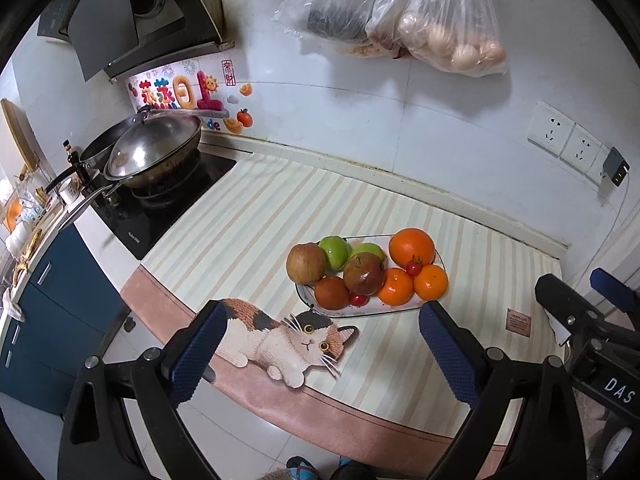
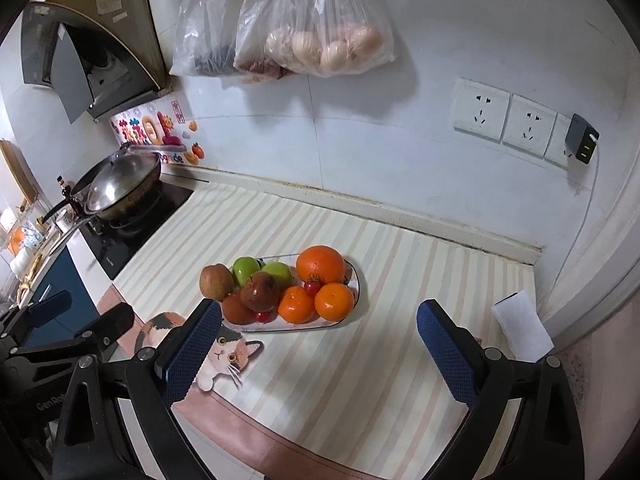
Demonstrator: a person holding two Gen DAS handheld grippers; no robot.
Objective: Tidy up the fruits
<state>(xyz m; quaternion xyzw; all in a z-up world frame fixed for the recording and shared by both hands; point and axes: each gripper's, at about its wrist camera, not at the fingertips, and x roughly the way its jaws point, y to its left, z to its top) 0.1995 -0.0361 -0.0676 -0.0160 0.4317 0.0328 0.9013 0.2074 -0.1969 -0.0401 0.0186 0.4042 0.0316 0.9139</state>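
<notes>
Kitchen desk (image 1: 256, 216) under a striped cloth, with a cat-shaped mat (image 1: 288, 340) at the near edge. Just beyond the mat, a white plate (image 1: 384, 310) heaped with fruit — a large orange (image 1: 412, 246) at the far right, two smaller oranges (image 1: 431, 282) near it, green apples (image 1: 335, 252) at the far side, brownish fruit (image 1: 306, 263) on the left, small red ones tucked between. Left claw (image 1: 320, 350) spread wide, nothing between its blue pads, held above the near edge short of the plate. Right claw (image 2: 320, 350) likewise spread and empty. Wok (image 1: 154, 152) on the stove, far left.
</notes>
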